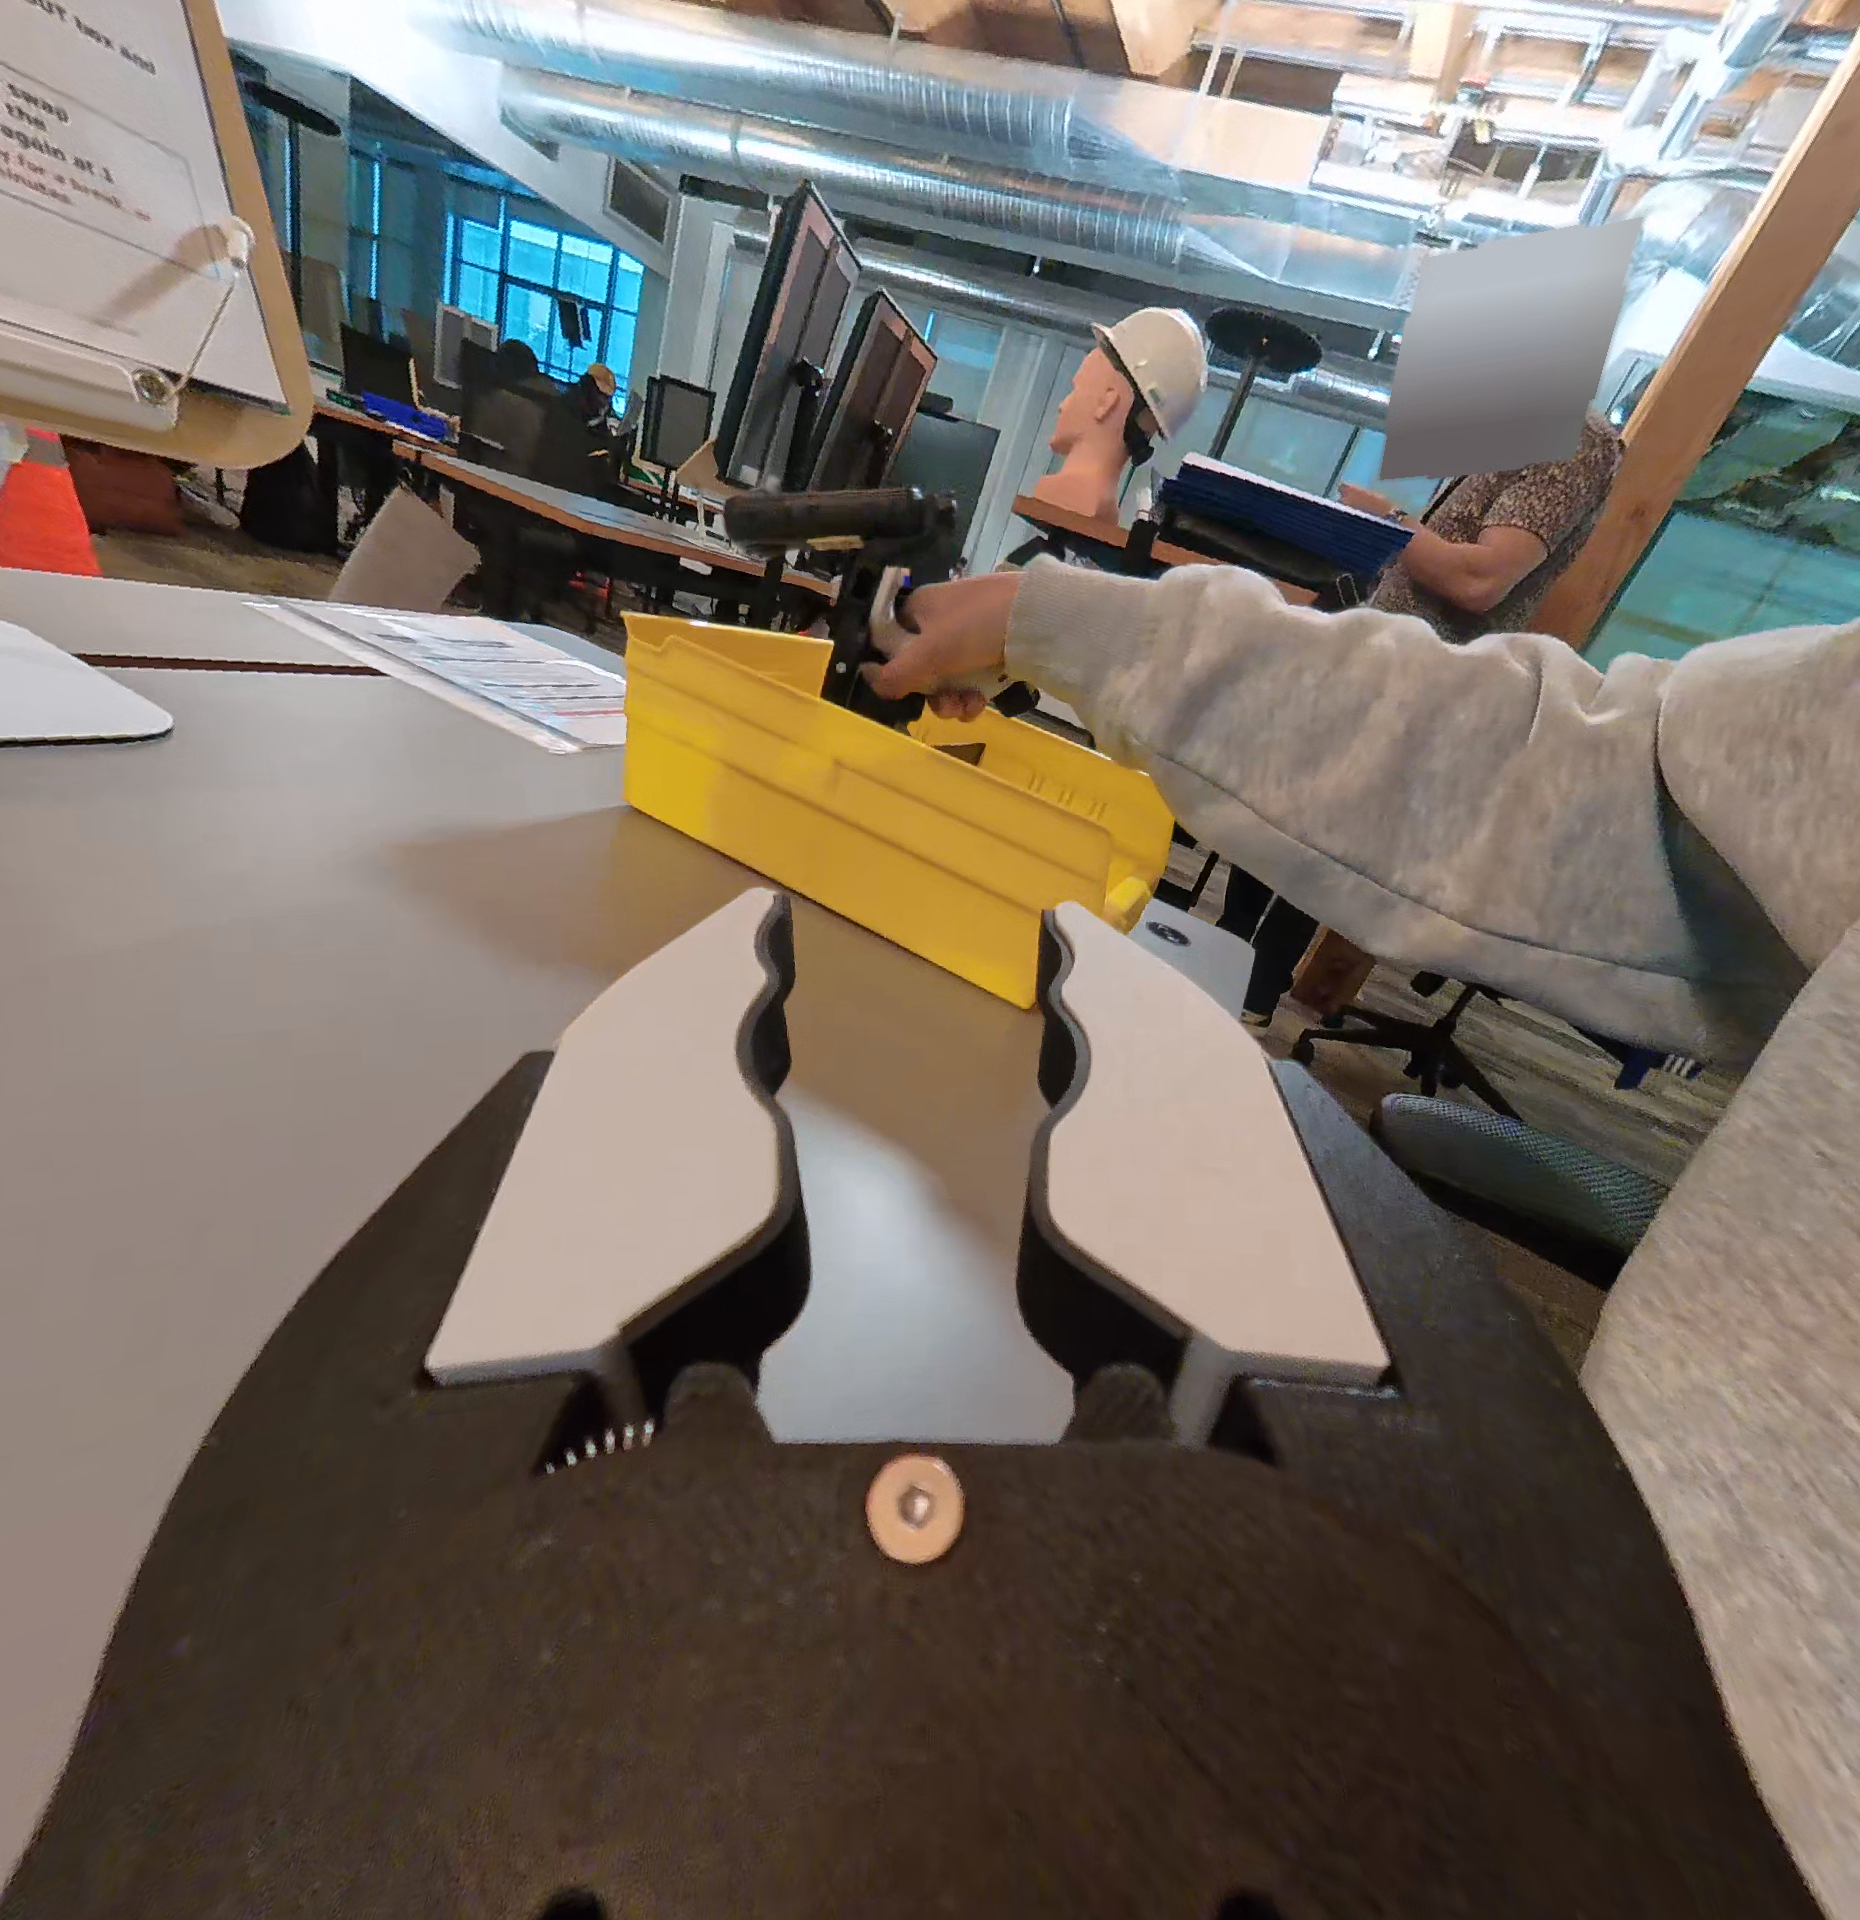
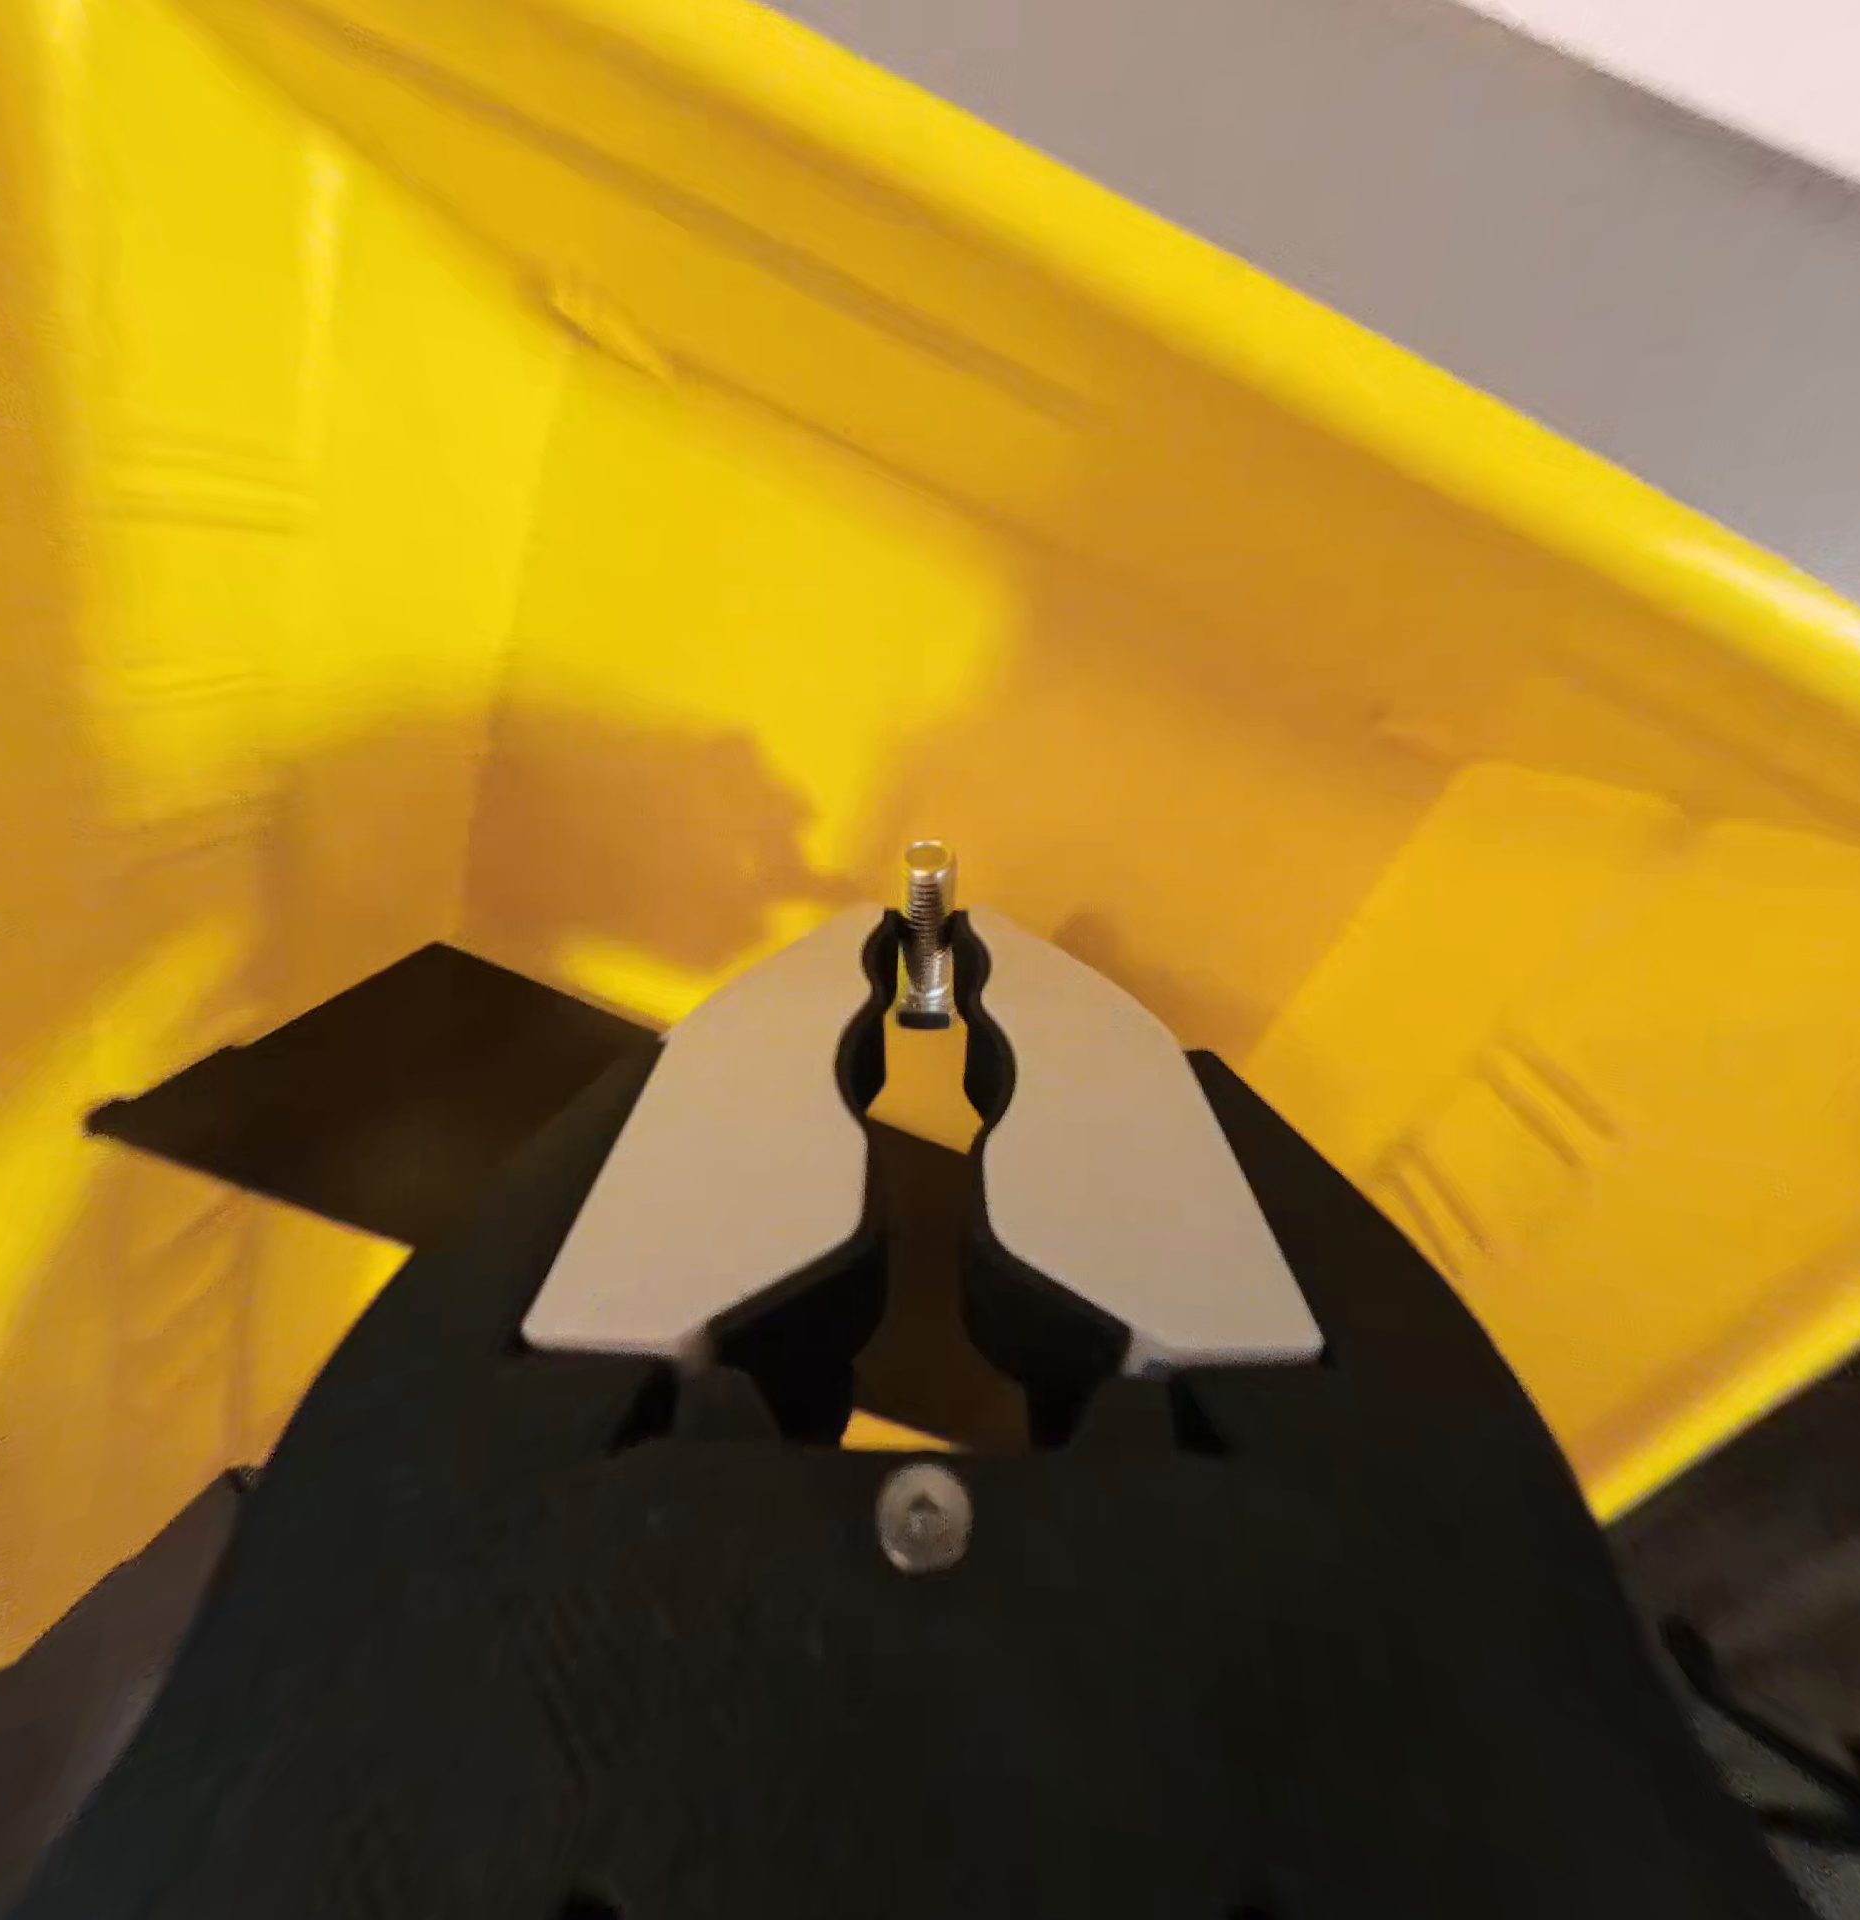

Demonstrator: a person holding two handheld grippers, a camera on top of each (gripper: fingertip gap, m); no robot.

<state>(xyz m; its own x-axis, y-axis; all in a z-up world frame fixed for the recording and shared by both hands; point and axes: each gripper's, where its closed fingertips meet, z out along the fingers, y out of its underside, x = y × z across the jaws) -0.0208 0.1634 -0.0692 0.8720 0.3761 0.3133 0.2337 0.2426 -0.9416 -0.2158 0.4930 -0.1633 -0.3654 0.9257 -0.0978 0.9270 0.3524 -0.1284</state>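
Right tool (image 2: 921,914) pinches a small bolt (image 2: 924,940) inside the yellow bin (image 2: 1321,582); left tool (image 1: 910,935) gapes empty above the desk (image 1: 282,883).

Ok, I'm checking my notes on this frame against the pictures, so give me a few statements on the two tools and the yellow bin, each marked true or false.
1. The right tool is shut on a small metal bolt. True.
2. The left tool grips the yellow bin. False: it is open and empty, above the grey table, short of the bin.
3. The right tool is inside the yellow bin. True.
4. The bolt lies flat on the bin floor. False: it is pinched between the tool's fingertips, its threaded end sticking out past them.
5. A black patch shows inside the bin. True.
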